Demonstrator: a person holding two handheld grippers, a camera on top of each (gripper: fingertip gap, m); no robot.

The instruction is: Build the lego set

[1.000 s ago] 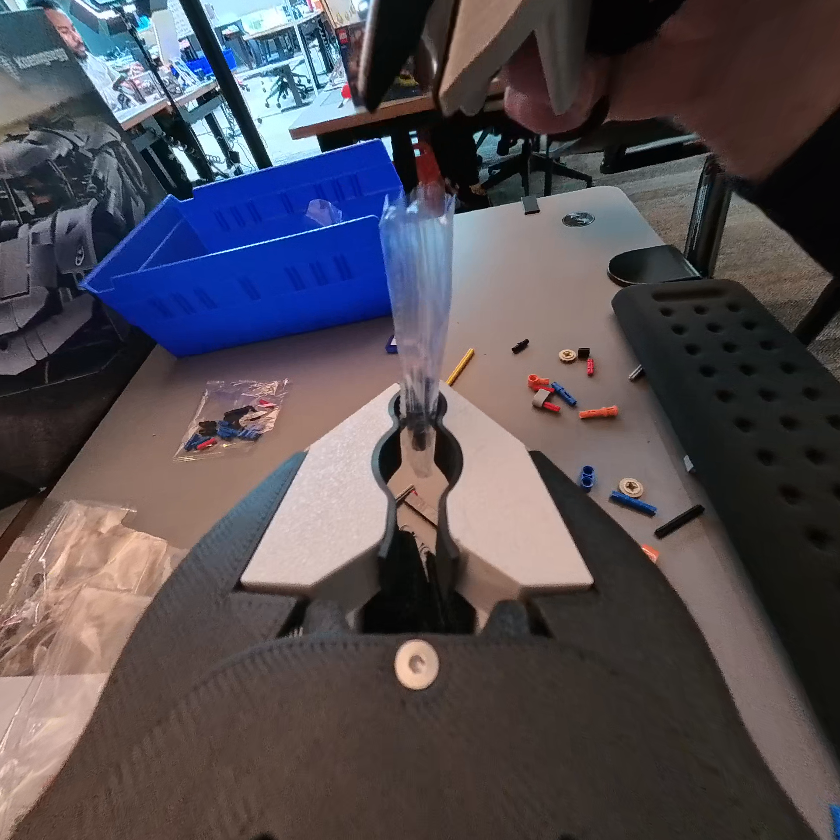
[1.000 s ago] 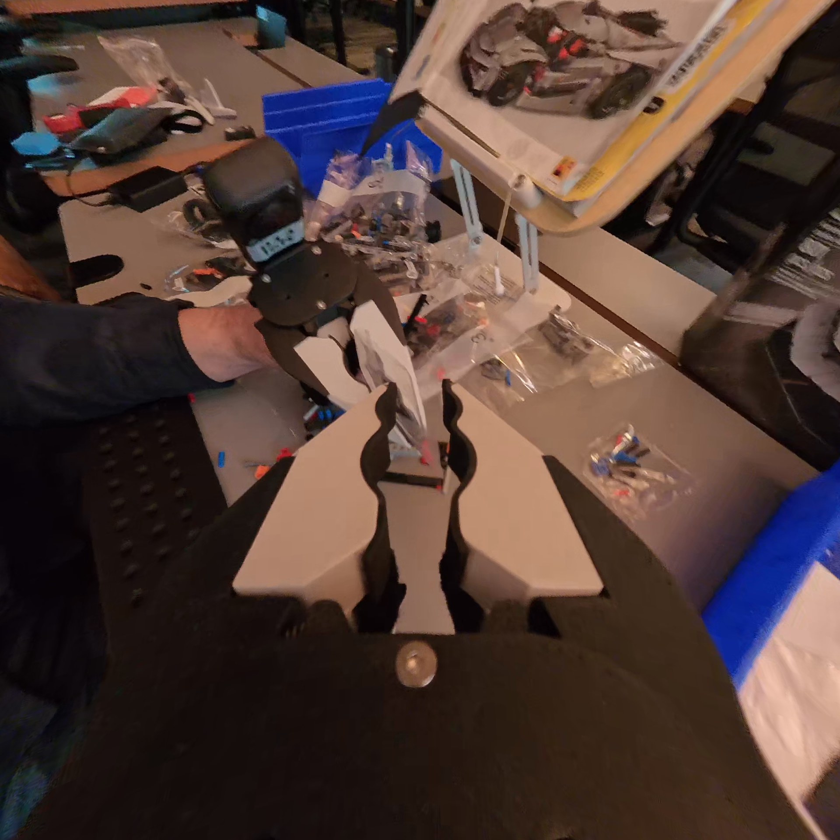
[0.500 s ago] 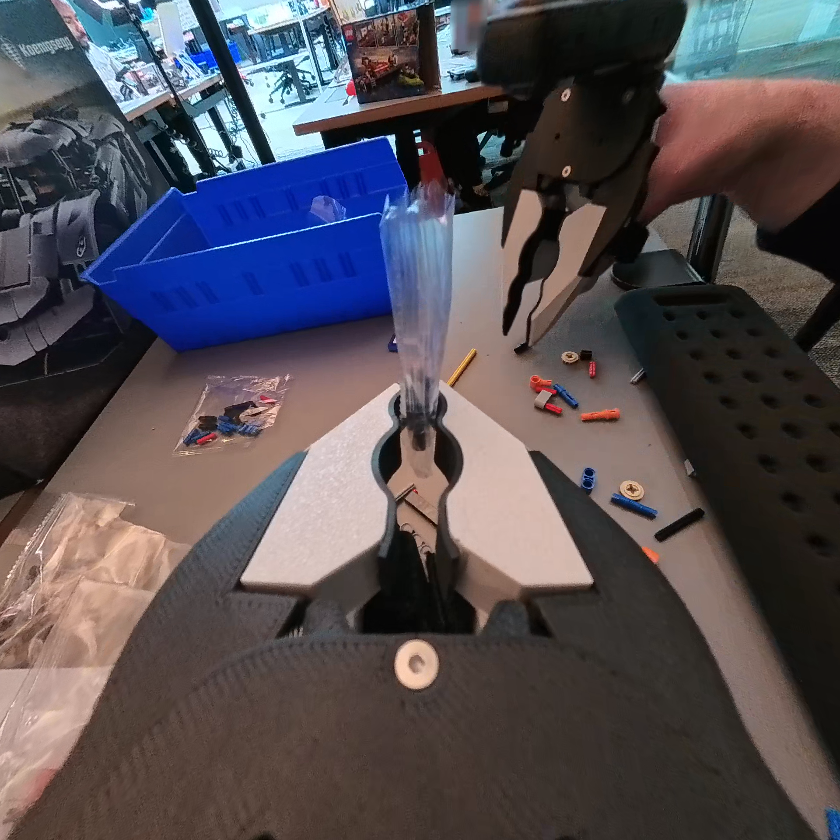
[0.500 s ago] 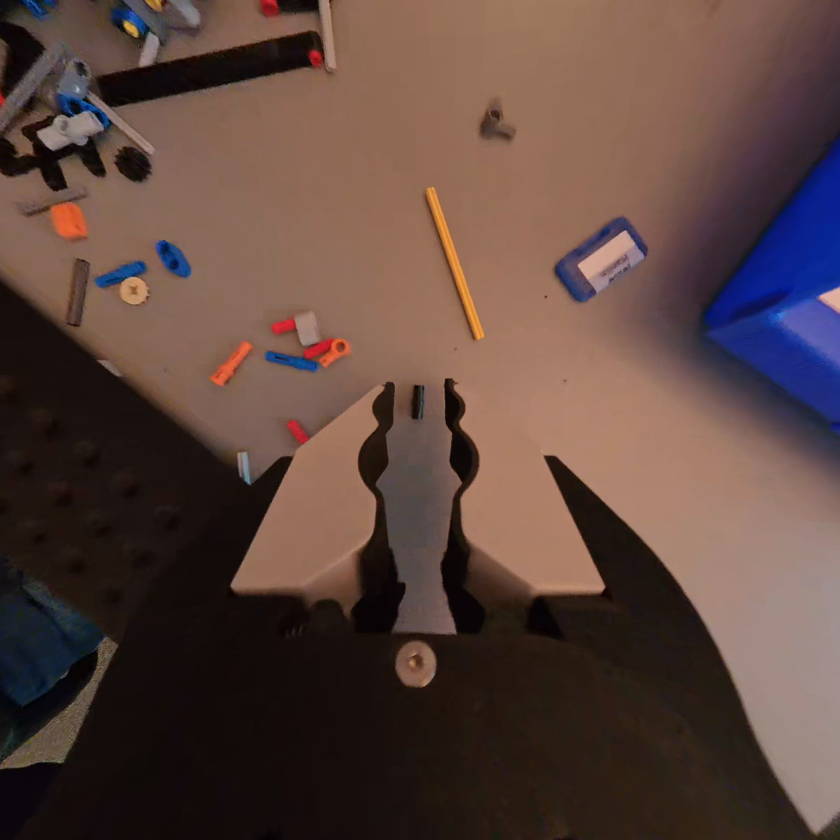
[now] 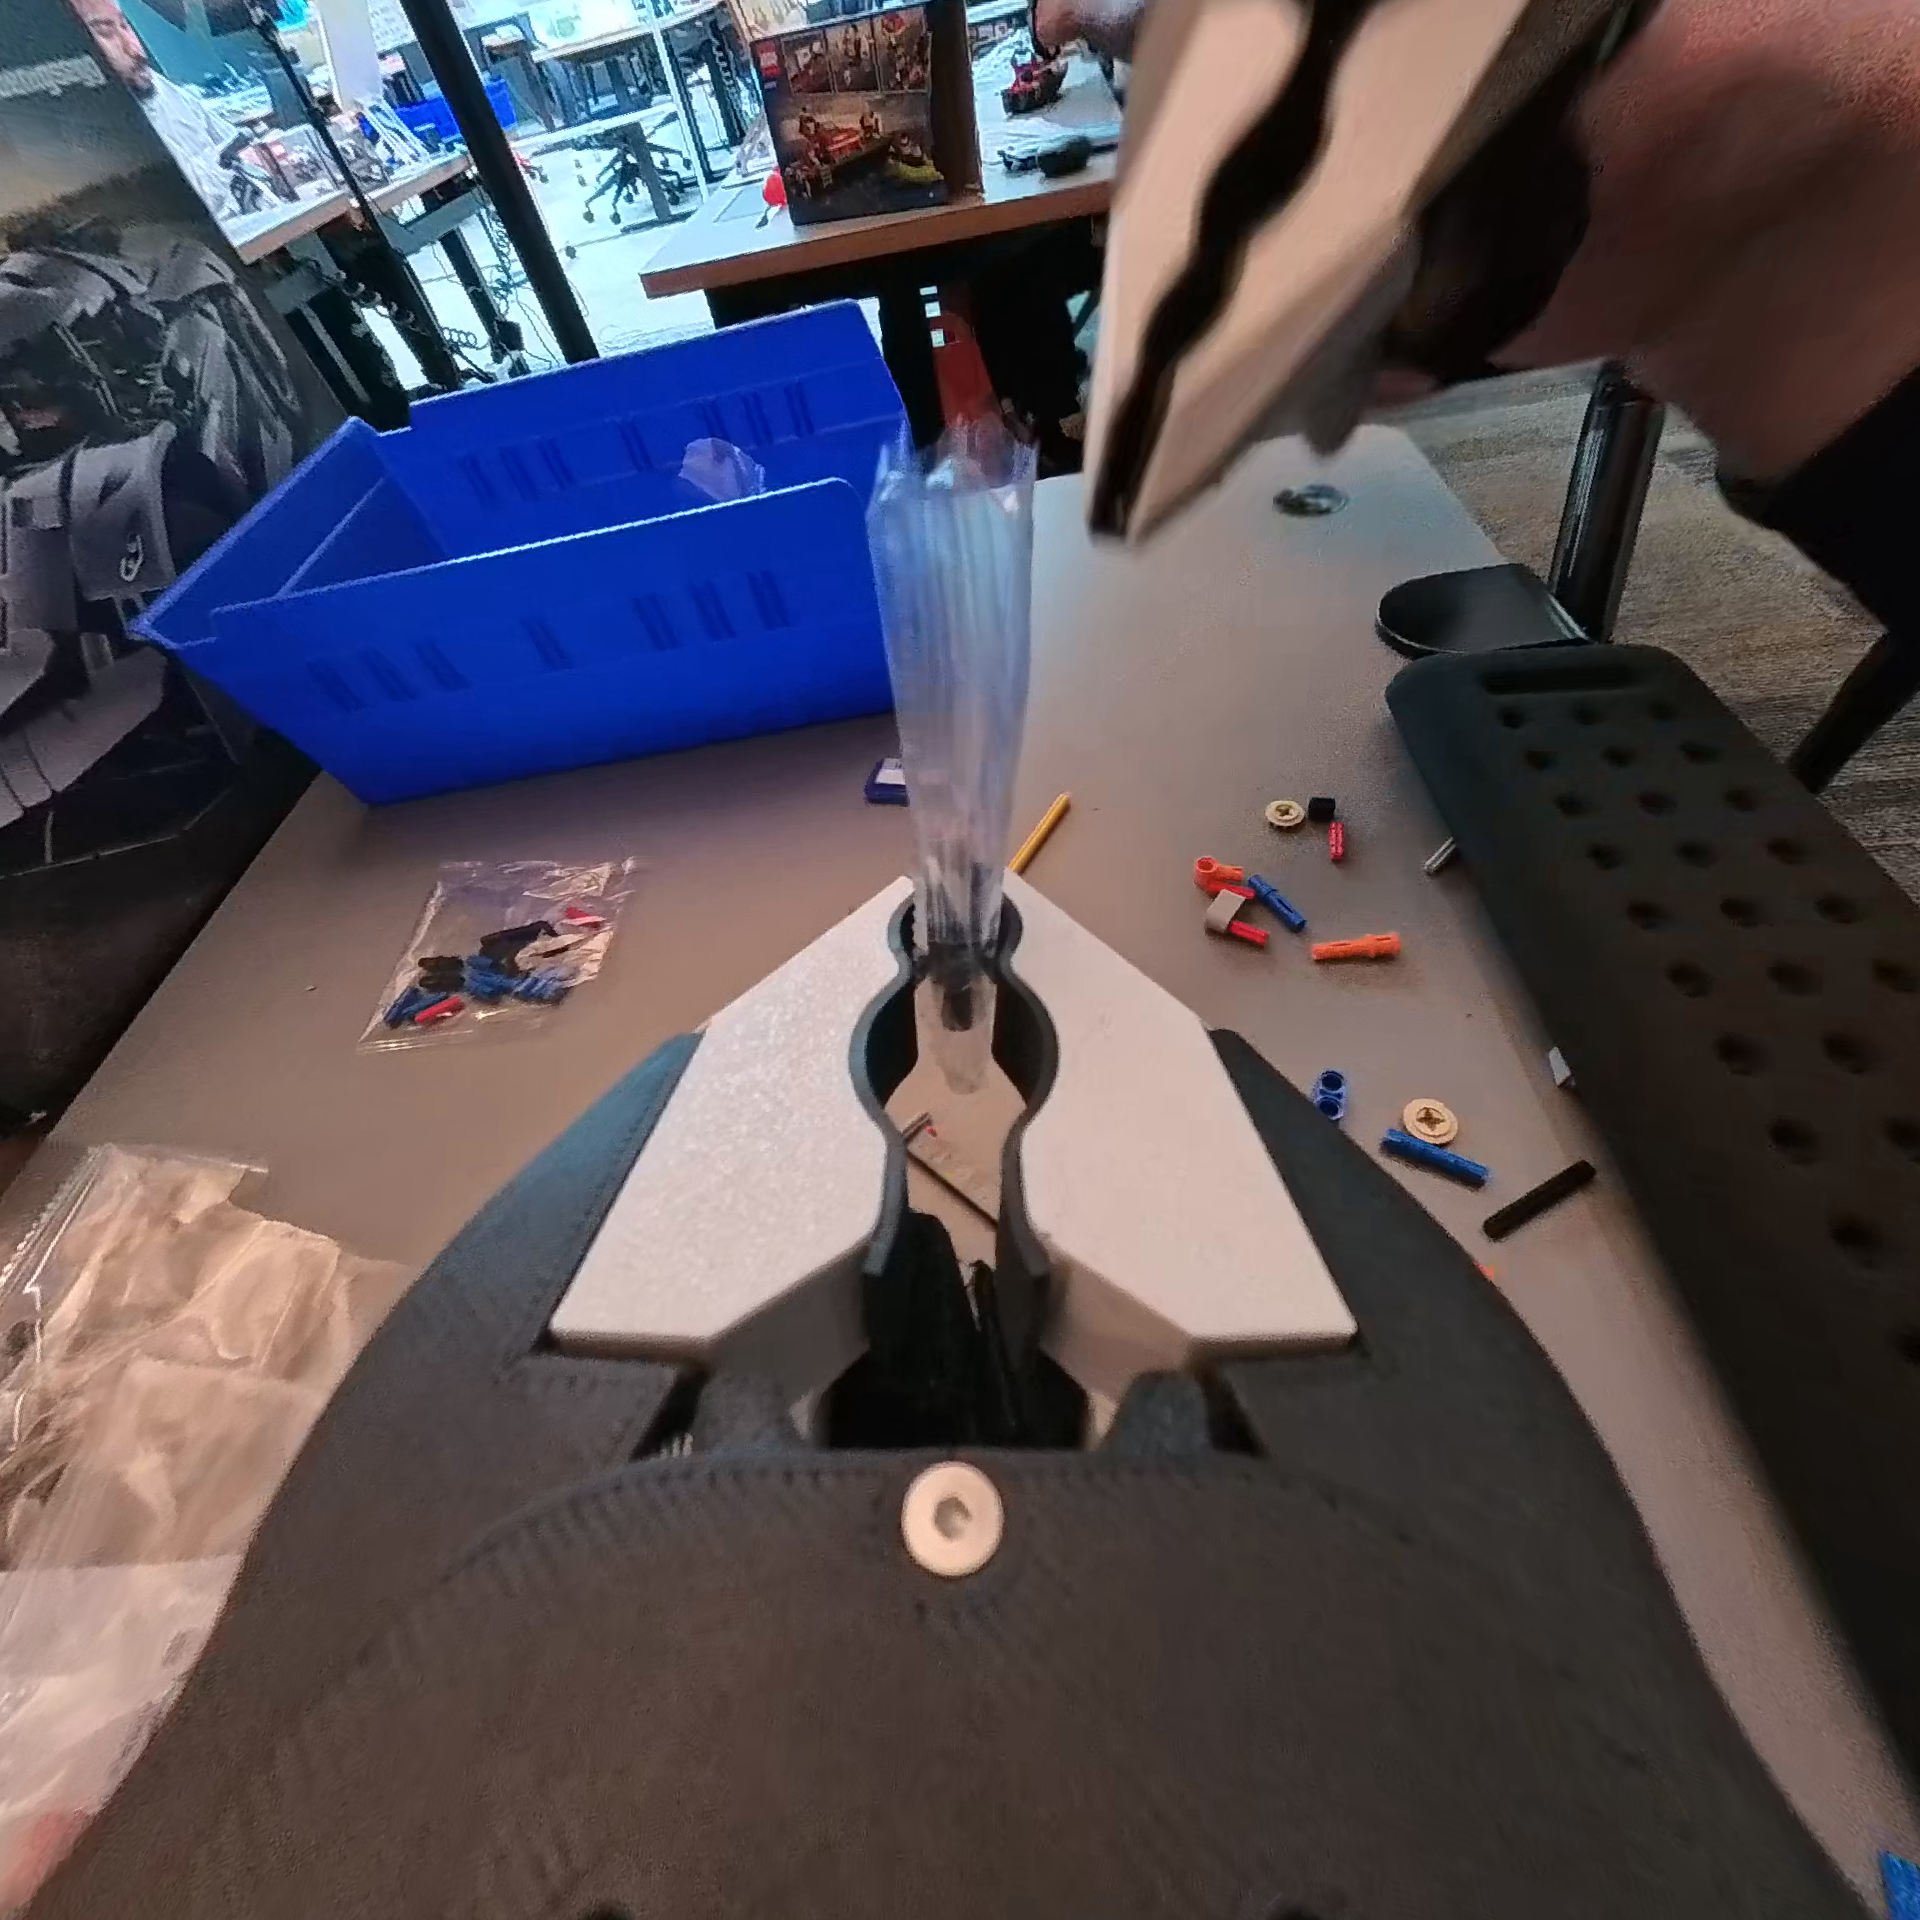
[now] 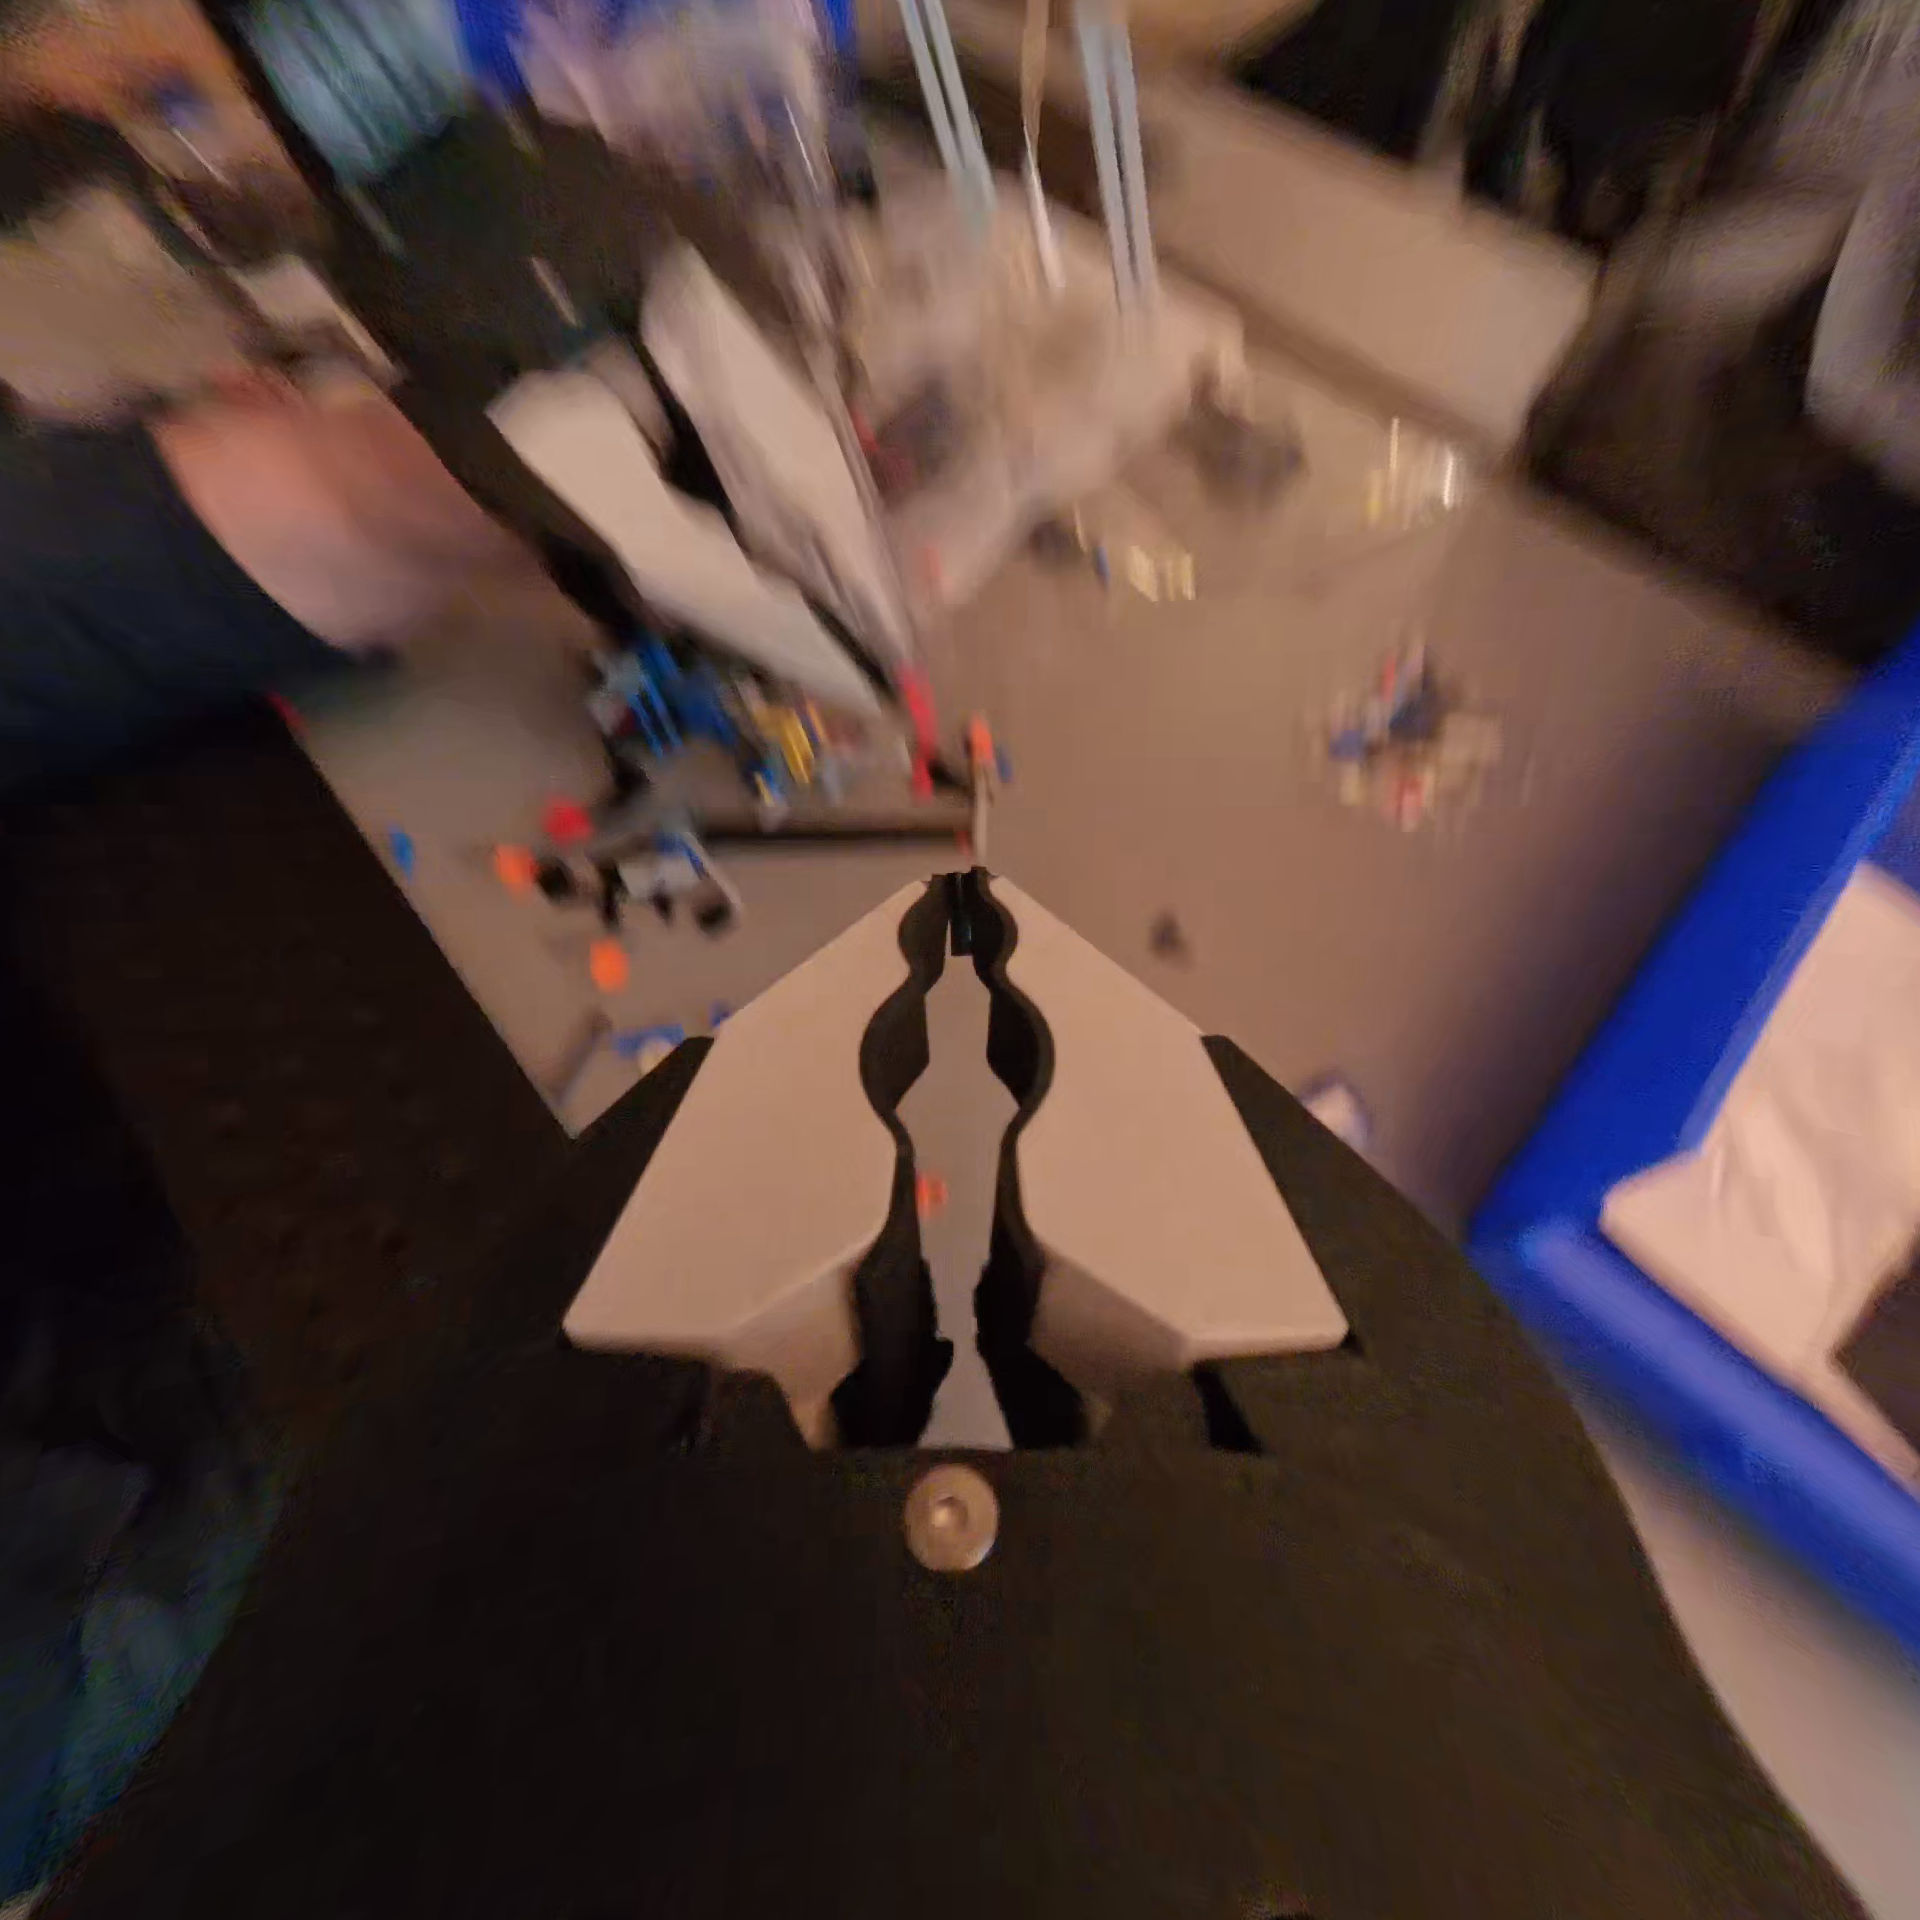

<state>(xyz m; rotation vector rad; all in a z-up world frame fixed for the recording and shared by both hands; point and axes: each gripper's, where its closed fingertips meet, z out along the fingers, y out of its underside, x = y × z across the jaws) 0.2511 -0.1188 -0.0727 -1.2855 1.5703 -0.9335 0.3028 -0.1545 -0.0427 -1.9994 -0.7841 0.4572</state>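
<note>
While my left hand-held gripper [image 5: 951,935] stays low over the grey worktop [image 5: 727,873], I see its fingers clenched on the twisted neck of a clear plastic bag [image 5: 954,665], which stands upright from the tips. Ahead of it and to the left sits a blue bin [image 5: 540,623], and nearer on that side lies a small sealed bag of parts [image 5: 499,951] flat on the worktop. Crumpled empty bags [image 5: 135,1382] lie close on the left. To the right of the tips I count loose lego pieces [image 5: 1278,904] in orange, blue, red and tan, scattered on the worktop, with a thin yellow rod [image 5: 1039,818] just beyond the bag's neck. A black perforated pad [image 5: 1704,935] runs along the right edge. My right hand-held gripper [image 5: 1117,520] hangs above and ahead of the left one, tilted down, with a hand [image 5: 1704,208] behind it. From its own camera, which is heavily blurred, the right hand-held gripper [image 6: 961,904] is nearly closed, pinching a small black pin [image 6: 958,920] upright between the very tips. Beyond those tips I make out the left one [image 6: 894,665] pointing down toward a smear of coloured pieces, though I cannot tell them apart. The blue bin [image 6: 1714,1039] shows at the right.
</note>
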